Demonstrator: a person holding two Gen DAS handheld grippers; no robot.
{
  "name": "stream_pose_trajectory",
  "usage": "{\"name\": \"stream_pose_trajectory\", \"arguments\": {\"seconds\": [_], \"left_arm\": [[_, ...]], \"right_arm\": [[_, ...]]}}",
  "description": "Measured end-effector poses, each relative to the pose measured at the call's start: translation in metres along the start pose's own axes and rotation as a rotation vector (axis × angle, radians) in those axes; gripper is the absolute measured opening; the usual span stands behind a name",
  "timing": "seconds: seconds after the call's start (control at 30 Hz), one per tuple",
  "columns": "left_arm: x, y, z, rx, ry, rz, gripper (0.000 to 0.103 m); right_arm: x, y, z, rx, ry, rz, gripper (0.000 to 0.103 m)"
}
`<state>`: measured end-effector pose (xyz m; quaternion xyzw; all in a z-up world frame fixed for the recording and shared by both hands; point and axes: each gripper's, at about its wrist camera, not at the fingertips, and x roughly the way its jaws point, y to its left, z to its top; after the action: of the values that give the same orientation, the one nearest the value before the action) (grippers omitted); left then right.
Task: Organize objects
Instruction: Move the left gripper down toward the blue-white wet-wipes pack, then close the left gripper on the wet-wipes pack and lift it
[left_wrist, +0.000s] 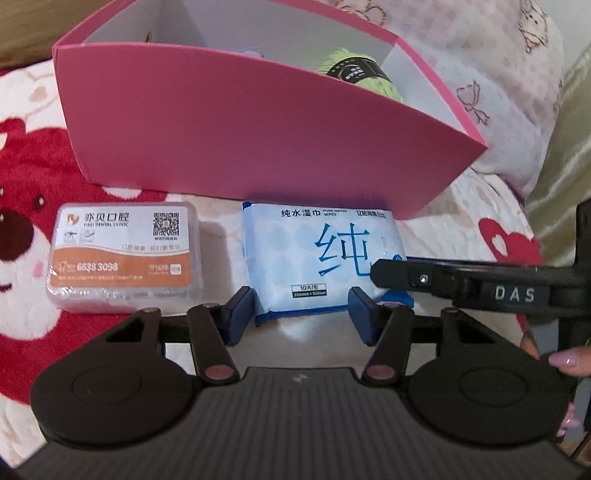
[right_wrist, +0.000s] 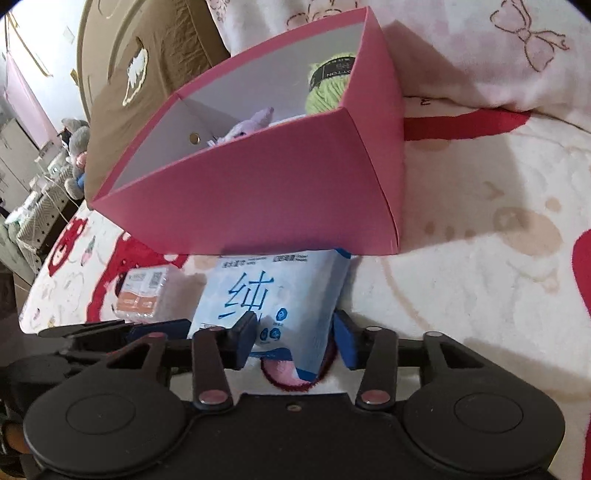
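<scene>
- Grippers, left (left_wrist: 301, 314) and right (right_wrist: 293, 339), both clamp the soft pale-blue plastic wet-wipes pack (left_wrist: 325, 254), lying just before the pink cardboard box (left_wrist: 240, 133).
- Risk: two opposing pulls could crumple or drop the pliable pack.

place: home bedroom | cues: bear-print blanket (right_wrist: 480, 258); pillow (left_wrist: 491, 92); plush toys (right_wrist: 75, 155)
</scene>
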<state>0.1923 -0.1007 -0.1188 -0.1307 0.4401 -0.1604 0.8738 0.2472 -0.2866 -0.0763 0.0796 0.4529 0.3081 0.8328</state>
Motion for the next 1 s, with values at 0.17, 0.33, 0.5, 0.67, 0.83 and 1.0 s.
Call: {"name": "stream_pose_trajectory", "arguments": {"seconds": [0.17,0.33,0.5,0.67,0.83,1.0], "left_arm": [[-0.001,0.002,0.000,-0.023,-0.002,-0.009,0.047],[-0.009,-0.002,-0.004,-0.059,0.026,-0.037,0.046],[-0.019,-0.009,-0.018,-0.082,0.094,-0.059,0.046],[-0.021,-0.009,-0.025,-0.109,0.124,-0.040,0.039],[-0.017,-0.001,-0.020,-0.141,0.110,-0.030,0.039],[-0.012,-0.002,-0.010,-0.112,0.060,0.006,0.036]], "right_arm": [[0.001,-0.001,-0.002,-0.001,-0.001,0.010,0.043],[-0.008,-0.001,-0.008,0.028,0.024,0.040,0.041],[-0.020,0.012,-0.019,-0.018,0.063,0.012,0.041],[-0.019,0.007,-0.018,0.001,0.091,0.005,0.042],[-0.022,0.007,-0.019,-0.038,0.067,-0.040,0.039],[-0.020,0.012,-0.019,-0.083,0.056,-0.053,0.035]]}}
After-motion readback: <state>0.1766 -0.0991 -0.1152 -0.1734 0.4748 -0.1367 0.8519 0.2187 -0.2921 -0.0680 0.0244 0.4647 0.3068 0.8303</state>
